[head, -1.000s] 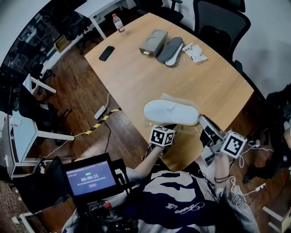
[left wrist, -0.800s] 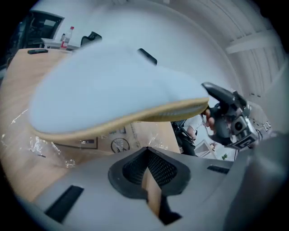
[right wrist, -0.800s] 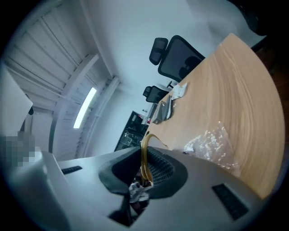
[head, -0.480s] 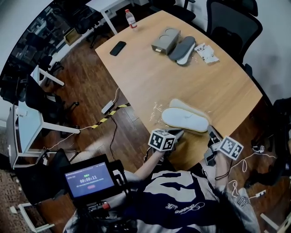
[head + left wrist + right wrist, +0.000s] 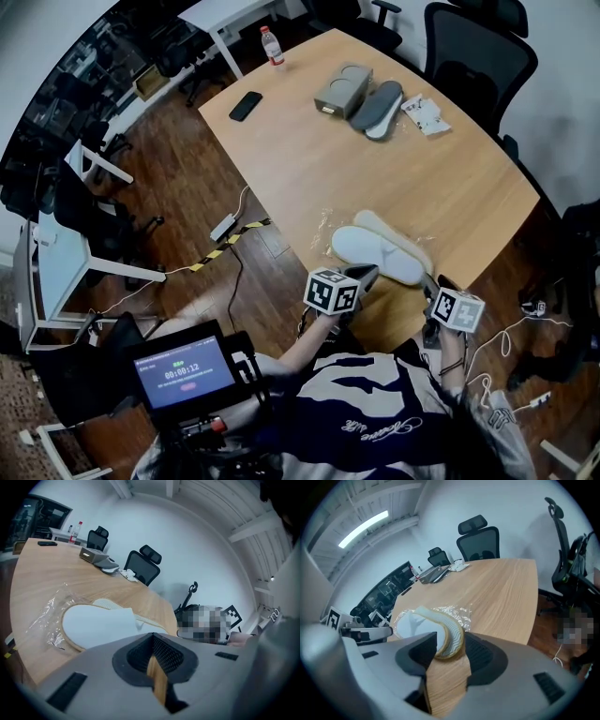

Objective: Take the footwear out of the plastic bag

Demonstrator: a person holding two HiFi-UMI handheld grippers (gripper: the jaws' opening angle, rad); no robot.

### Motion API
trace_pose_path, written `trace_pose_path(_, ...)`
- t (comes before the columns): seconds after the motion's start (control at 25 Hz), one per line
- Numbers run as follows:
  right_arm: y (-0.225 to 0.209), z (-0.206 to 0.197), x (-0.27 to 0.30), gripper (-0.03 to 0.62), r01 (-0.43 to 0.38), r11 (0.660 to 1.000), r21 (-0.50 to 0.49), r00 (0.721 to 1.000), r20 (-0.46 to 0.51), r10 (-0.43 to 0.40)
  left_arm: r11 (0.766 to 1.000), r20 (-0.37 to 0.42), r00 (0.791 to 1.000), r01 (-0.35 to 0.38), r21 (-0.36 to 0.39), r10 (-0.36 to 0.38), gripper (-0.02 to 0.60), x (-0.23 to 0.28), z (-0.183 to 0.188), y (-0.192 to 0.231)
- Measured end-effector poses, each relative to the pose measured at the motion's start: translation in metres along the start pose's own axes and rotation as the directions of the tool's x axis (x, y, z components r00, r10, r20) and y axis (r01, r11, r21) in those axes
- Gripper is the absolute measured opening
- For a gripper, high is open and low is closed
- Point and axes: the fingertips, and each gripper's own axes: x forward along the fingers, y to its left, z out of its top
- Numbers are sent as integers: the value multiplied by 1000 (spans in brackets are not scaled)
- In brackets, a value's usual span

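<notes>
At the lower edge of the head view we hold the left gripper (image 5: 151, 641), its jaws together with nothing between them. Lower right, the right gripper (image 5: 451, 649) has jaws that have just been opening. They stand apart around the heel end of the pair of white, beige-edged fabric slippers (image 5: 380, 253) without pressing it. The slippers lie stacked on a crumpled clear plastic bag (image 5: 324, 231) on the light wooden table (image 5: 309, 159). Near the top sit a flat grey box (image 5: 342, 91) and a black phone (image 5: 246, 105).

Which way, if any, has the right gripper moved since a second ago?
Yes: right gripper dropped to the near edge of the table; jaws have just been opening, slippers between them.
</notes>
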Motion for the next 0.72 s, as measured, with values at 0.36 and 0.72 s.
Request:
trace_pose_path(0.36,28,9,-37,172,-110,990,92,977,191,90,999,65,997,30,37,-32,4,-19,11,-11)
trace_pose_path(0.72,77,-2,-83,-9,-111,992,63,937,339,83,997,114,991,70,36,-74,3,-51,-5,-22)
